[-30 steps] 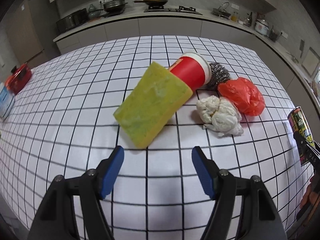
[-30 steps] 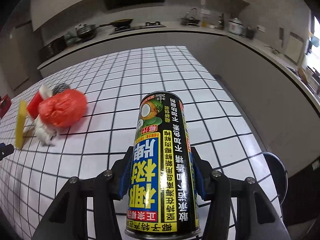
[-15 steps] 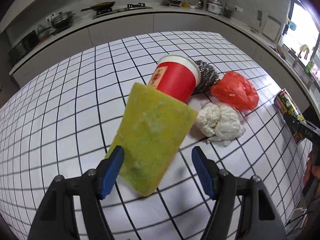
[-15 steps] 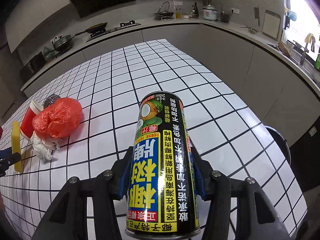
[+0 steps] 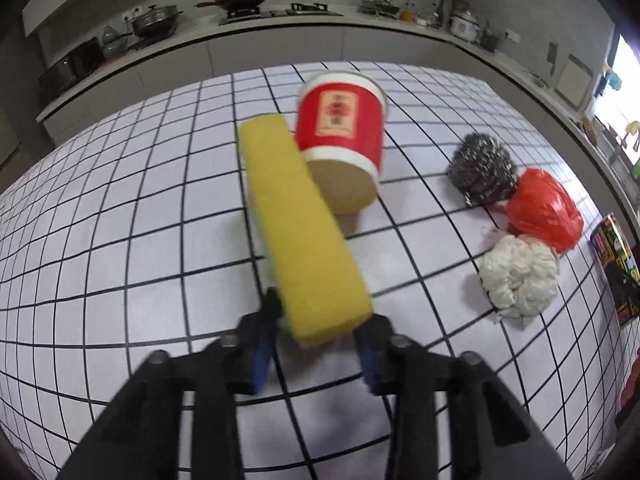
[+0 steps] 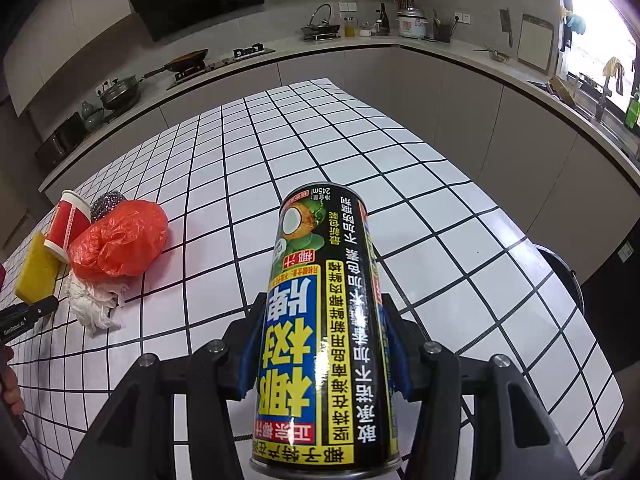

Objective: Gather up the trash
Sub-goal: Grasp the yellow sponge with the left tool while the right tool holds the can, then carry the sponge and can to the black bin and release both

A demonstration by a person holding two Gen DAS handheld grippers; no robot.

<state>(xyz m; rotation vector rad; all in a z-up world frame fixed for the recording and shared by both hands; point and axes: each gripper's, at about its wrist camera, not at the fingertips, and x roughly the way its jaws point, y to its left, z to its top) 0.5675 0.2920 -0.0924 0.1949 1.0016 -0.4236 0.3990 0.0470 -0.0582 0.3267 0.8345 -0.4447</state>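
Sponge [image 5: 304, 236] sits between closing left gripper [image 5: 320, 344] pads.

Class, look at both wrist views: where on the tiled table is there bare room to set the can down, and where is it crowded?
Bare tiles run from the can to the table's far edge, right of the red bag. More lie left of the sponge. Crowded: cup, scourer, bag and white wad cluster together.
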